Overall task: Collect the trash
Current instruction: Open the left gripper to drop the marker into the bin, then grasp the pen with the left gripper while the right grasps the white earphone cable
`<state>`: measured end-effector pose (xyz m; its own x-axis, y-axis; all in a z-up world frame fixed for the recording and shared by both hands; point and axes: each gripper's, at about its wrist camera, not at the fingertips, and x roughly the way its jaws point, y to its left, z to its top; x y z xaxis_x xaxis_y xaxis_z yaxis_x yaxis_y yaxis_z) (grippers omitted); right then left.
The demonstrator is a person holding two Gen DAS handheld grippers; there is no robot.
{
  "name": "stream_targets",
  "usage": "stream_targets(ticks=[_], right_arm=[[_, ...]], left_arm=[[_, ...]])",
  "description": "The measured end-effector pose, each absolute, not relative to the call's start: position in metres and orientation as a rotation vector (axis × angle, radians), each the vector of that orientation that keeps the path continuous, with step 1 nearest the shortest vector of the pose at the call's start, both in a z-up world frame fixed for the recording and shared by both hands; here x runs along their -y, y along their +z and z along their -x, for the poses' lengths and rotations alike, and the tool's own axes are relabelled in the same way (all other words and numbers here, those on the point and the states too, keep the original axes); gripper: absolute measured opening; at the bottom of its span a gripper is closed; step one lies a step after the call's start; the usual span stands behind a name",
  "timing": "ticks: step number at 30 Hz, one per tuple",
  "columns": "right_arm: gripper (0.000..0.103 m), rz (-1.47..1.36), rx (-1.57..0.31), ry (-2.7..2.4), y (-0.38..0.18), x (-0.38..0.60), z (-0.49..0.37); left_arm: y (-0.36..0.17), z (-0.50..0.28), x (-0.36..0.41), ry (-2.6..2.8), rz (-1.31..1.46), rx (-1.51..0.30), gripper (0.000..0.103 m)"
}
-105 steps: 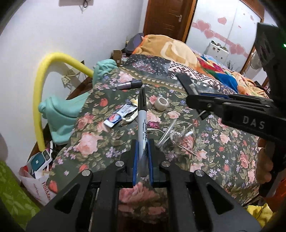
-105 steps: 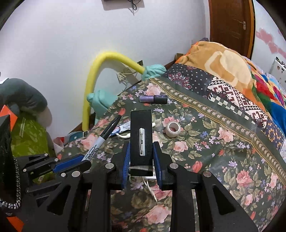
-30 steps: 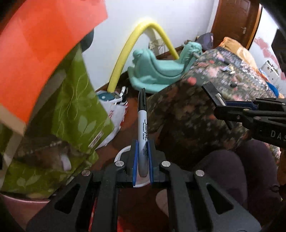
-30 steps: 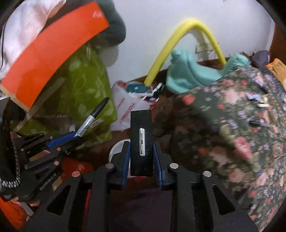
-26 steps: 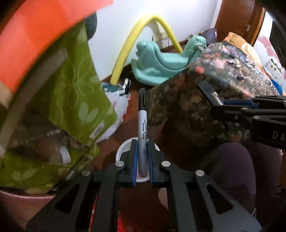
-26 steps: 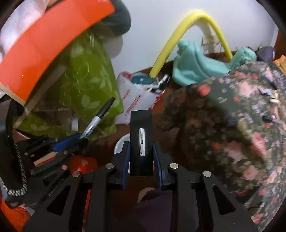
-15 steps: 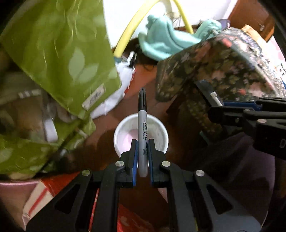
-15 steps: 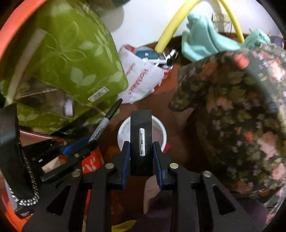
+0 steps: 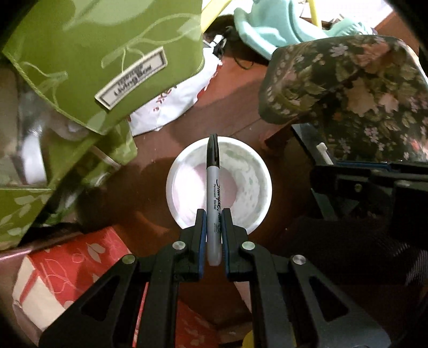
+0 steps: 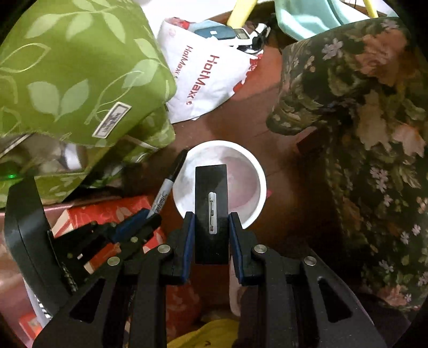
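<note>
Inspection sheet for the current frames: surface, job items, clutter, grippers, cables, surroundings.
Surface: brown floor.
Job's things: white bucket on the floor; marker and black rectangular device poised above it.
Clutter: HotMax bag, green leaf-print bag, red patterned box.
Grippers: left gripper shut on marker; right gripper shut on black rectangular device.
Cables: nothing seen.
Surroundings: floral bedspread, teal cloth.
</note>
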<state>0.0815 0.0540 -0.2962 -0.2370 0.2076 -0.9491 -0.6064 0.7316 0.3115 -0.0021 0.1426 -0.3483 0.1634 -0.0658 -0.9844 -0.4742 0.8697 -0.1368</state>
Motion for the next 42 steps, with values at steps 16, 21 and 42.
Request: stream_targets(ticks=[16,21,42], right_arm=[[0.046,0.304,-1.718,0.763,-0.319,-0.060,-0.092],[0.046,0.306,-1.662,0.776,-0.297,-0.052,-0.097],[0.046,0.299,-1.111,0.726,-0.126,0.047,-0.096]], left_arm=[[-0.356,-0.007,-0.152,0.332,0.480,-1.411,0.012],[-0.336,-0.008,-0.147,0.326,0.442,-1.376,0.012],[-0.191,-0.032,-0.073,0.236,0.252,-1.127,0.013]])
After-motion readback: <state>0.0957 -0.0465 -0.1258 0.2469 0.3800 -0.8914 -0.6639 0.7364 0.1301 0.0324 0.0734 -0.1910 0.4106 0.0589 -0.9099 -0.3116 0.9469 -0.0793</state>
